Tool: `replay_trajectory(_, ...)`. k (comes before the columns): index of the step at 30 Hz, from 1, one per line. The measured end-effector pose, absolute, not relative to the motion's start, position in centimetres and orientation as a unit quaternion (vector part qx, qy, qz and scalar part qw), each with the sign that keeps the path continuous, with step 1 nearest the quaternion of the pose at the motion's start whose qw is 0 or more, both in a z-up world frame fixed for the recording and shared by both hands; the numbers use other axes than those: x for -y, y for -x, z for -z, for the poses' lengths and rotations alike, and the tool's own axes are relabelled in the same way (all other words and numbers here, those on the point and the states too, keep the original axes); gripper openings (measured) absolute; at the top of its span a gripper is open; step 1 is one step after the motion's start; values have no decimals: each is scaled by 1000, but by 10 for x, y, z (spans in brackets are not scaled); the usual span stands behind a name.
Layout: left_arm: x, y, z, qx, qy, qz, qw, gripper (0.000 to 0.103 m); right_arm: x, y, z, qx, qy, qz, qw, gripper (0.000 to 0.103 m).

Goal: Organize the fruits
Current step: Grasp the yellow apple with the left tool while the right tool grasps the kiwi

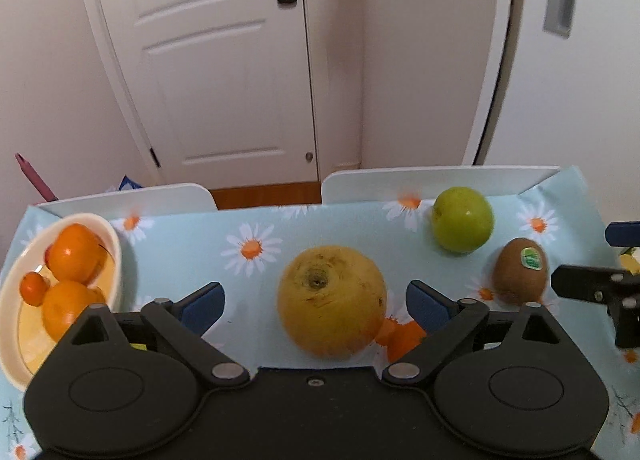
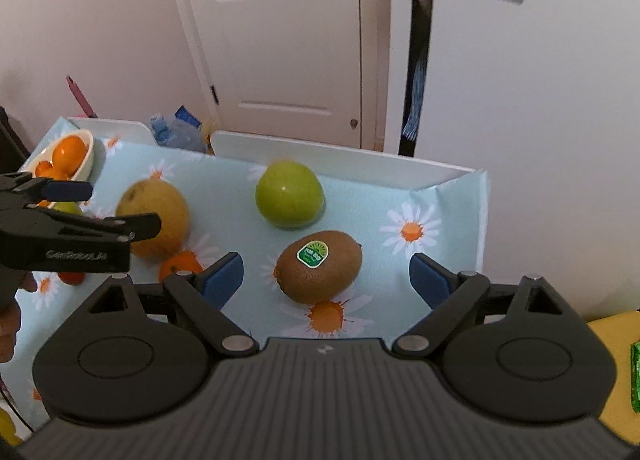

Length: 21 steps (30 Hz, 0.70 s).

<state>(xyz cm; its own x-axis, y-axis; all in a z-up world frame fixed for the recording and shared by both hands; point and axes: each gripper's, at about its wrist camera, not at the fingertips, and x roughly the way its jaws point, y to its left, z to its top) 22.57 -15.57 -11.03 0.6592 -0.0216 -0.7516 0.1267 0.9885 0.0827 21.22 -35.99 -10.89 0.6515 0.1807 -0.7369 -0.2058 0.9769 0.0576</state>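
Observation:
A yellow pear point(image 1: 332, 302) lies on the daisy tablecloth between the fingers of my open left gripper point(image 1: 315, 302), untouched by the pads. It also shows in the right wrist view point(image 2: 156, 216). A brown kiwi point(image 2: 319, 271) with a green sticker lies between the fingers of my open right gripper point(image 2: 326, 275); it shows in the left view point(image 1: 520, 271) too. A green apple point(image 1: 462, 219) point(image 2: 289, 194) sits behind them. A cream bowl point(image 1: 114, 244) at the left holds several oranges point(image 1: 74, 252). A small orange point(image 1: 400, 338) lies beside the pear.
White chair backs point(image 1: 440, 180) stand at the table's far edge, with a door and a fridge behind. The right gripper shows at the right edge of the left view point(image 1: 600, 288). A yellow and green item point(image 2: 624, 372) lies at the right.

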Motion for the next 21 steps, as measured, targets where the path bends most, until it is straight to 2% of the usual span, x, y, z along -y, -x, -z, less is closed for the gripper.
replay_trajectory(3,158,-234,122,-421,-66,39,904,93,356,-220,121,-409,15,-111,905,103)
replay_trajectory(9,161,-242,136,-437,-61,53,896,78,351,-233,138,-417,12,-112,902,101)
replay_trajectory(13,165,-240,138,-430,-77,56,898,77,349,-239,146,-424,11,-107,899,96)
replay_trajectory(21,161,-241,135,-434,-80,61,895,77,340,-238,158,-420,17,-99,902,94)
